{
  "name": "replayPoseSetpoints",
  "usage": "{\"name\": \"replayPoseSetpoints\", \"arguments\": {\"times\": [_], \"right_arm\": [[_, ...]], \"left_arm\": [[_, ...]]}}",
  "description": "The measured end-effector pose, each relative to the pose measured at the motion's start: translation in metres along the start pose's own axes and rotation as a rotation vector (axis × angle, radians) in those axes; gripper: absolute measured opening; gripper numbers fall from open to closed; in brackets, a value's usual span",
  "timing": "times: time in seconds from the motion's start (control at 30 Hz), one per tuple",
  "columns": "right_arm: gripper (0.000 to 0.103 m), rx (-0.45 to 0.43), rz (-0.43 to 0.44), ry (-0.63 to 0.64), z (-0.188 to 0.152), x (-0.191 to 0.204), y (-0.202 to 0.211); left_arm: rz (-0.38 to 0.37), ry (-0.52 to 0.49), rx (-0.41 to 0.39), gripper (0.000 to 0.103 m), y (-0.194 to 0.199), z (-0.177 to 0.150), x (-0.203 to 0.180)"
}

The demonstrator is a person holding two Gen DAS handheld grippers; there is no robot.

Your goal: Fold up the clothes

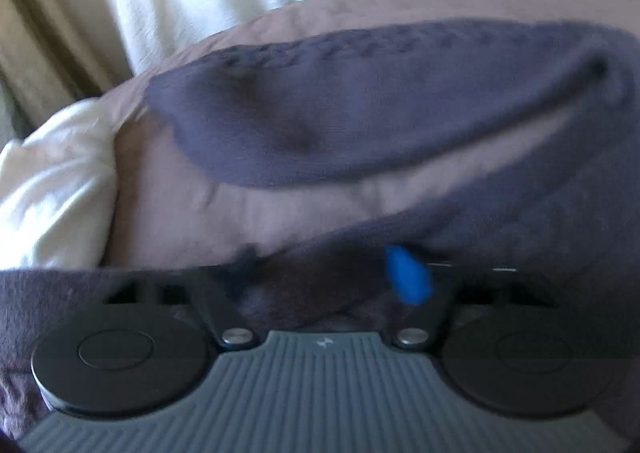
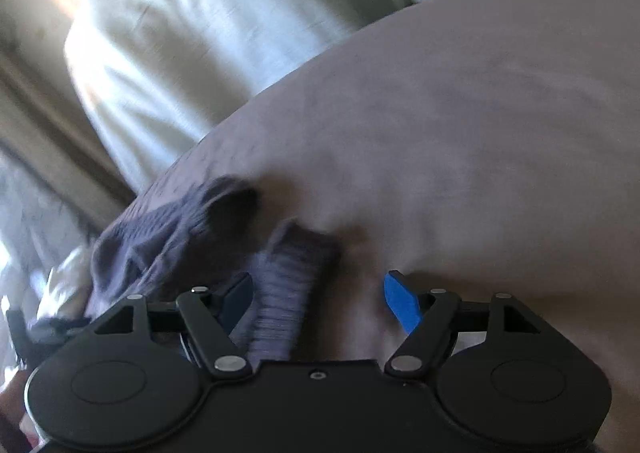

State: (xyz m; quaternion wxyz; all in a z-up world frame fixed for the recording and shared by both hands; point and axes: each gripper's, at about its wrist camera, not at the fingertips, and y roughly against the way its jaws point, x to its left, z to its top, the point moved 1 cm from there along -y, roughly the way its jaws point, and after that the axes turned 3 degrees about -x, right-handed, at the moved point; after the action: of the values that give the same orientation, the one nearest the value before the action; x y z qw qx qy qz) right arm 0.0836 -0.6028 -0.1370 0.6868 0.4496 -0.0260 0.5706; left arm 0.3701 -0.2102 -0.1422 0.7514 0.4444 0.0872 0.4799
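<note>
A dark purple knit garment (image 1: 360, 109) lies spread on a mauve bed sheet (image 1: 280, 205). Its near edge is draped over my left gripper (image 1: 340, 277) and hides most of the fingers; only one blue fingertip (image 1: 408, 277) shows. The cloth runs between the jaws, which look shut on it. In the right wrist view my right gripper (image 2: 320, 301) is open, its blue fingers (image 2: 402, 305) wide apart. A ribbed cuff of the purple garment (image 2: 280, 293) lies between them, close to the left finger. More of the garment (image 2: 168, 229) is bunched to the left.
A white duvet or pillow (image 1: 56, 189) lies at the left of the bed. Pale curtains (image 2: 200, 33) hang behind the bed. The mauve sheet (image 2: 480, 133) stretches bare to the right in the right wrist view. Both views are blurred by motion.
</note>
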Motion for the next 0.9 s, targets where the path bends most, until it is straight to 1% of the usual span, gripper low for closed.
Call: {"name": "replayPoseSetpoints", "arguments": {"times": [0.03, 0.07, 0.1, 0.13, 0.17, 0.2, 0.23, 0.27, 0.3, 0.33, 0.37, 0.4, 0.43, 0.5, 0.53, 0.57, 0.6, 0.63, 0.67, 0.73, 0.8, 0.83, 0.9], "right_arm": [[0.078, 0.020, 0.004, 0.053, -0.002, 0.011, -0.013], [0.068, 0.029, -0.003, 0.113, -0.005, 0.022, -0.024], [0.044, -0.006, -0.047, 0.202, -0.008, 0.034, -0.029], [0.014, -0.047, -0.090, 0.286, -0.012, 0.047, -0.032], [0.013, -0.109, -0.123, 0.352, -0.015, 0.062, -0.026], [0.013, -0.169, -0.157, 0.420, -0.018, 0.076, -0.019], [0.013, -0.222, -0.191, 0.484, -0.020, 0.088, -0.006], [0.012, -0.261, -0.219, 0.509, -0.021, 0.092, 0.006], [0.012, -0.288, -0.246, 0.527, -0.021, 0.095, 0.016], [0.012, -0.265, -0.266, 0.522, -0.019, 0.091, 0.019], [0.013, -0.230, -0.287, 0.519, -0.019, 0.083, 0.016], [0.014, -0.192, -0.308, 0.515, -0.020, 0.074, 0.008], [0.016, -0.153, -0.327, 0.508, -0.022, 0.064, 0.000], [0.030, -0.080, -0.358, 0.461, -0.024, 0.045, -0.019], [0.043, -0.078, -0.387, 0.422, -0.025, 0.042, -0.022], [0.046, -0.081, -0.397, 0.391, -0.023, 0.043, -0.021], [0.047, -0.090, -0.396, 0.361, -0.022, 0.047, -0.017], [0.050, -0.099, -0.386, 0.340, -0.020, 0.053, -0.011], [0.050, -0.107, -0.377, 0.327, -0.019, 0.058, -0.006], [0.051, -0.115, -0.365, 0.360, -0.019, 0.071, 0.006], [0.051, -0.115, -0.344, 0.392, -0.018, 0.080, 0.017], [0.051, -0.114, -0.319, 0.399, -0.019, 0.086, 0.024], [0.051, -0.103, -0.240, 0.411, -0.023, 0.103, 0.035]], "left_arm": [[0.051, -0.051, -0.004, 0.004, 0.004, 0.003, -0.011], [0.104, -0.091, -0.027, 0.004, 0.012, 0.005, -0.019], [0.169, -0.114, -0.052, 0.004, 0.018, 0.006, -0.024], [0.235, -0.135, -0.077, 0.004, 0.023, 0.008, -0.027], [0.294, -0.118, -0.090, 0.004, 0.027, 0.009, -0.025], [0.332, -0.076, -0.097, 0.004, 0.031, 0.011, -0.017], [0.320, -0.039, -0.084, 0.004, 0.030, 0.011, -0.012], [0.302, -0.004, -0.068, 0.005, 0.028, 0.010, -0.006], [0.283, 0.032, -0.051, 0.007, 0.027, 0.010, -0.001], [0.264, 0.067, -0.035, 0.015, 0.025, 0.009, 0.005], [0.245, 0.103, -0.019, 0.021, 0.023, 0.009, 0.010], [0.236, 0.126, -0.010, 0.035, 0.025, 0.004, 0.011], [0.228, 0.147, -0.003, 0.044, 0.026, 0.000, 0.010], [0.208, 0.199, 0.009, 0.048, 0.033, -0.011, 0.011], [0.194, 0.221, 0.015, 0.048, 0.038, -0.015, 0.012], [0.176, 0.242, 0.021, 0.048, 0.044, -0.022, 0.012], [0.160, 0.258, 0.021, 0.049, 0.056, -0.030, 0.013], [0.151, 0.261, 0.012, 0.051, 0.068, -0.036, 0.012], [0.144, 0.262, 0.002, 0.052, 0.079, -0.041, 0.012], [0.157, 0.235, -0.018, 0.059, 0.106, -0.053, 0.007], [0.186, 0.200, -0.040, 0.063, 0.135, -0.067, 0.000], [0.197, 0.184, -0.047, 0.064, 0.144, -0.071, -0.001], [0.218, 0.166, -0.048, 0.066, 0.169, -0.082, -0.004]]}}
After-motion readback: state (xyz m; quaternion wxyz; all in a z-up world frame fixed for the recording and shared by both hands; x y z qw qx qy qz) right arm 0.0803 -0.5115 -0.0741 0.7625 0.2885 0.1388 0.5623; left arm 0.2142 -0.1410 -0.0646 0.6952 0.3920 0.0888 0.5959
